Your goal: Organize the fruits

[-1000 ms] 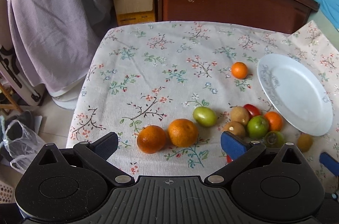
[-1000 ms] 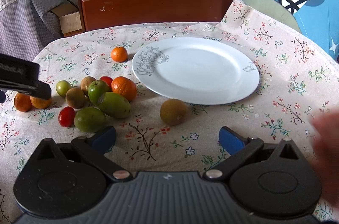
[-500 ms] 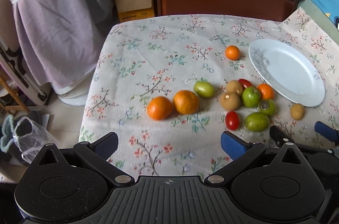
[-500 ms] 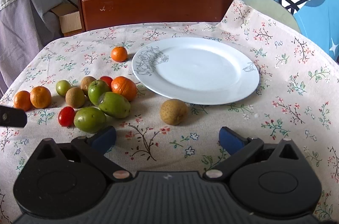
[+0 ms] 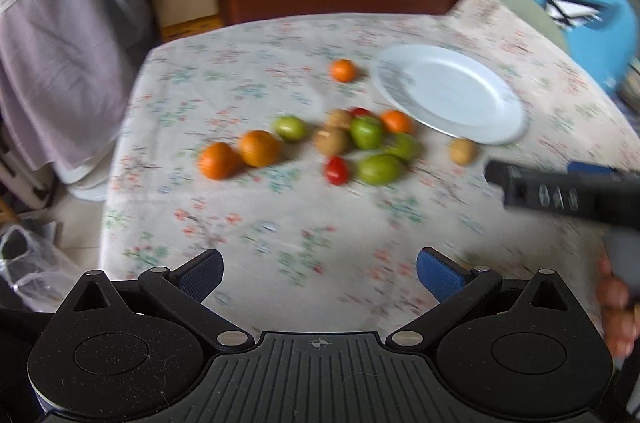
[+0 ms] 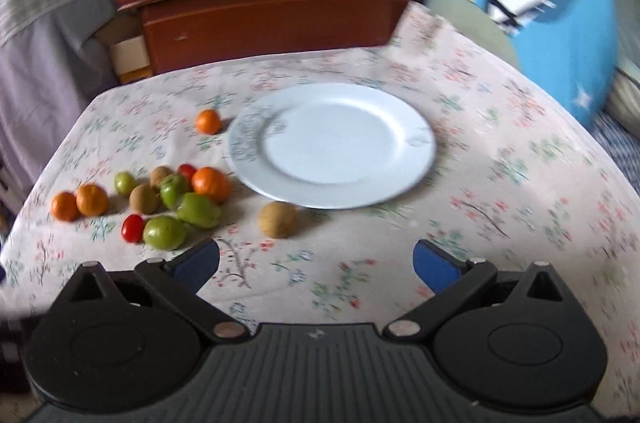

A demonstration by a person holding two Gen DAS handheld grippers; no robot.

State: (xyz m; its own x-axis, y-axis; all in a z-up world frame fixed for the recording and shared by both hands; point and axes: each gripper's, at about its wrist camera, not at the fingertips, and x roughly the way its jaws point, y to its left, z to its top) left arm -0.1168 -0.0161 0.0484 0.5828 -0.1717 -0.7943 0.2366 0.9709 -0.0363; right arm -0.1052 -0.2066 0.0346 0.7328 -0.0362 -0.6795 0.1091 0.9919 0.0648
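Two grippers, both spread wide, nothing between the fingers: left gripper [image 5: 320, 269] low over the near table edge, right gripper [image 6: 316, 263] low over the near cloth in front of the plate. White plate [image 6: 332, 143] bare, sitting on the floral tablecloth [image 6: 500, 183] toward the far right. Brown round fruit [image 6: 278, 219] alone just beside the plate's near rim, touching or not hard to tell. Small orange [image 6: 208, 121] alone just left of the plate's far-left rim. Main cluster left of the plate: orange [image 6: 211, 184], three green fruits [image 6: 199, 210] [image 6: 165, 232] [image 6: 173, 189], two brown fruits [image 6: 144, 198] [image 6: 160, 175], red tomato [image 6: 133, 228] at the near edge, second red one [image 6: 187, 170] peeking behind. Further left a small green fruit [image 6: 125, 183], then pair of oranges [image 6: 92, 199] [image 6: 64, 206] side by side, apparently touching. Left view motion-blurred; body of the right gripper [image 5: 560, 195] seen at its right edge, with part of a hand [image 5: 618, 307] below it. Brown wooden headboard [image 6: 272, 19] behind the table, blue cushion [image 6: 560, 23] at far right, cardboard box [image 5: 188, 7] far left
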